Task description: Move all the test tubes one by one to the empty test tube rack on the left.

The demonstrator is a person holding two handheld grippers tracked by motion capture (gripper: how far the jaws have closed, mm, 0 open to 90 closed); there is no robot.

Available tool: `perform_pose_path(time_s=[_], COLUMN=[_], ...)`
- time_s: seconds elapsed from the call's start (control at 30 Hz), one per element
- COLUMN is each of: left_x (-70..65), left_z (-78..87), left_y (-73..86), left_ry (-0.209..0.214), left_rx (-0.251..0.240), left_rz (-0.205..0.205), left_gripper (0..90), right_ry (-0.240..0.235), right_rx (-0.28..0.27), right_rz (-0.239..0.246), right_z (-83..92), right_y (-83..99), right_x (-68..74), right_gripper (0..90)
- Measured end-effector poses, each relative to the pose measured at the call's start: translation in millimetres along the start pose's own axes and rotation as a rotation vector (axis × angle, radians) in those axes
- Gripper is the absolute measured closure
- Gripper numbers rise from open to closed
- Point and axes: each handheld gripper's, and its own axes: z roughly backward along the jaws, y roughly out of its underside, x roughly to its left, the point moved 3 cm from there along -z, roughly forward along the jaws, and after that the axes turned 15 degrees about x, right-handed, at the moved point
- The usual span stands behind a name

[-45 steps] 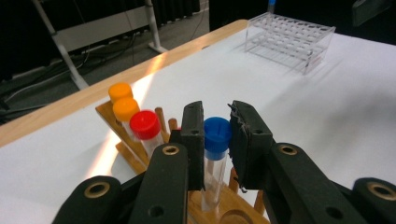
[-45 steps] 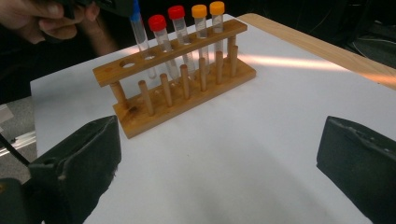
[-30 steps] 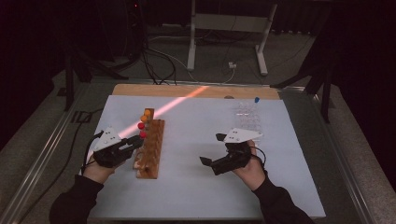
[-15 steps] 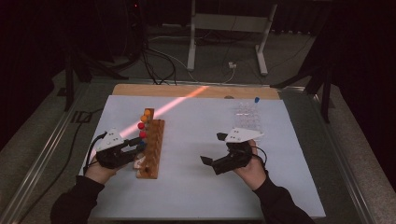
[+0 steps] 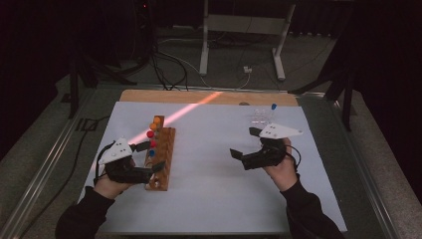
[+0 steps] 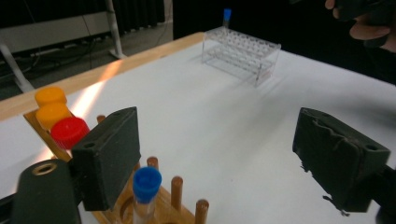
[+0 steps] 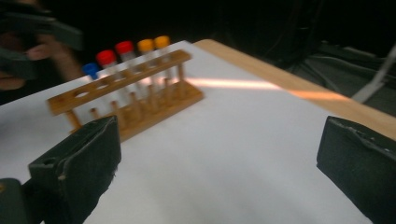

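Standing in the wooden rack (image 5: 160, 158), a blue-capped tube (image 6: 145, 187) sits by the left gripper (image 5: 148, 157).
Its jaws have just been opening, wide and empty; red and orange tubes (image 5: 153, 128) crowd behind. Rightward, right gripper (image 5: 244, 143) gapes empty near the clear rack (image 5: 261, 117).

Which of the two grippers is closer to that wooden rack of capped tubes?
Left. The left gripper is right at the wooden rack, jaws open beside a blue-capped tube. The right gripper hovers well across the white sheet from it.
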Motion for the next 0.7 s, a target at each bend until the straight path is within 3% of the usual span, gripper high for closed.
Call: perform_pose_path(time_s=[0.13, 0.3, 0.5, 0.7], left_x=[-0.4, -1.5, -3.5, -5.4], left_z=[-0.5, -0.9, -0.5, -0.1], left_y=[-0.4, -0.8, -2.5, -3.5], left_ry=[0.035, 0.063, 0.055, 0.063], left_rx=[0.0, -0.005, -0.012, -0.019], left_rz=[-0.004, -0.01, -0.006, -0.016], left_gripper=[5.2, 2.7, 2.6, 2.2], right_ry=[0.051, 0.109, 0.169, 0.225], right_rx=[-0.018, -0.024, -0.023, 0.019], right_rz=[-0.023, -0.056, -0.104, -0.142], right_z=[6.8, 10.6, 8.0, -0.8], right_y=[0.7, 2.5, 8.9, 16.7], right_x=[-20.6, -45.9, -77.6, -105.0], right_gripper=[0.0, 0.0, 0.0, 0.0])
